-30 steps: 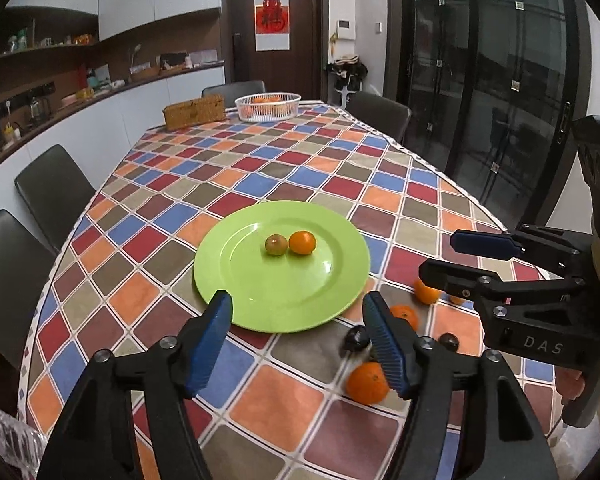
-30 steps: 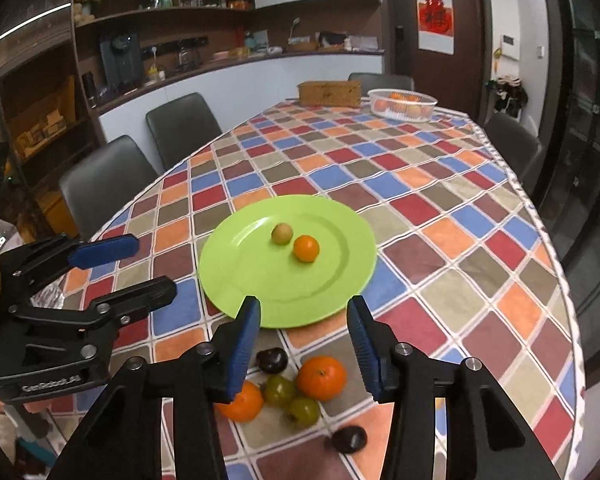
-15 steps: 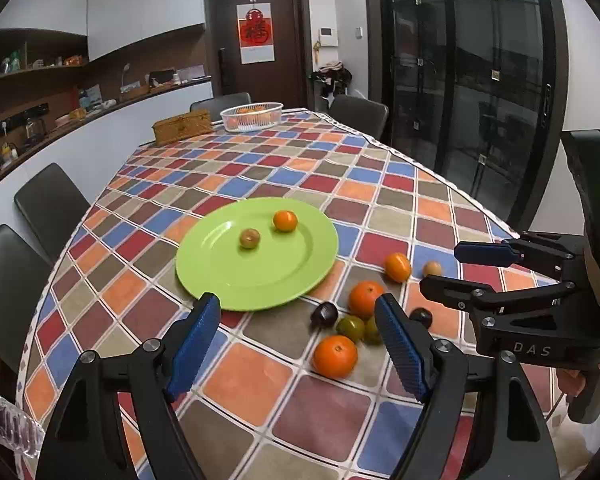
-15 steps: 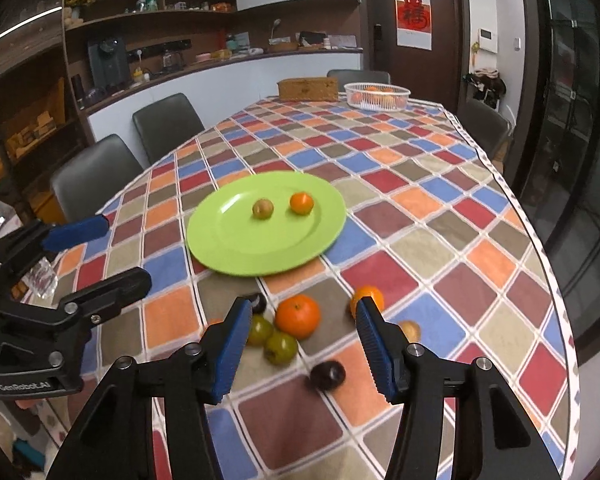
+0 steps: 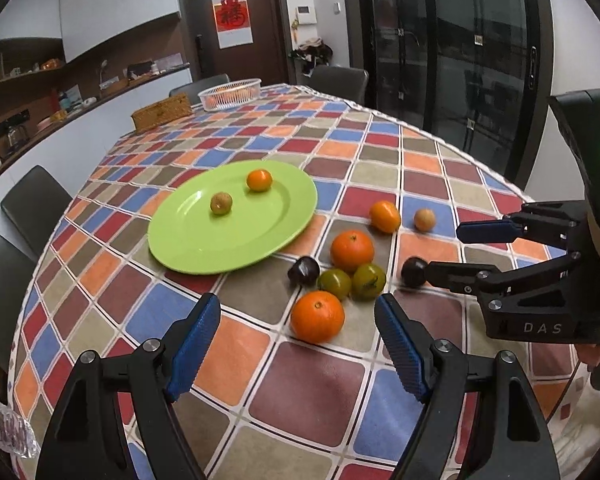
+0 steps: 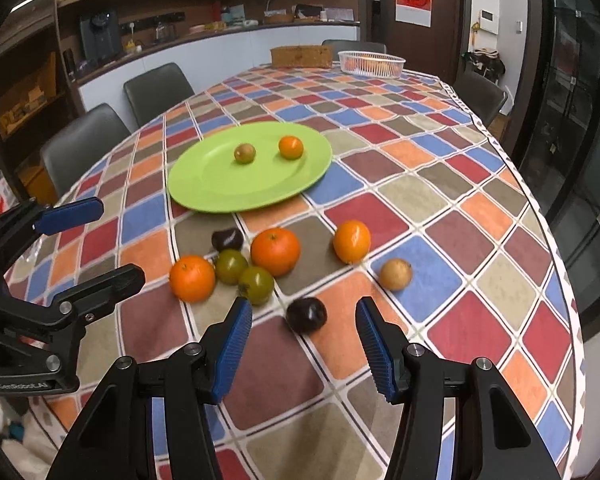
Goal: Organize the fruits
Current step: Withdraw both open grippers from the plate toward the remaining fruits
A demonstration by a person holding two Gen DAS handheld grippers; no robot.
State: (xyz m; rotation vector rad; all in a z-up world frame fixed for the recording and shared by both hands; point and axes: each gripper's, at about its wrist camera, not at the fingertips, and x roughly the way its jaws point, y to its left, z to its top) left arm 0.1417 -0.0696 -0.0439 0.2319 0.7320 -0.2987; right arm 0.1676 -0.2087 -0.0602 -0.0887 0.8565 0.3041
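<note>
Plate [image 6: 220, 196]: on the tabletop [image 6: 480, 332], behind the loose fruit; carries a small fruit [image 6: 245, 153] on the left and a mandarin [image 6: 291, 147] to its right, apart.
Cluster: before the plate, two tomatoes [image 6: 256, 285] touching, between a near orange [image 6: 192, 278] on the left and a far orange [image 6: 275, 251] on the right; a plum [image 6: 227, 239] just behind them.
Right of the cluster: a third orange [image 6: 351, 241], then a pale fruit [image 6: 396, 274] farther right, apart.
Nearest: a second plum [image 6: 306, 314], alone before the cluster.
Far end: a basket [image 6: 371, 63] with a box [image 6: 301, 57] on its left.
Chairs [image 6: 82, 136]: along the tabletop's left edge.
</note>
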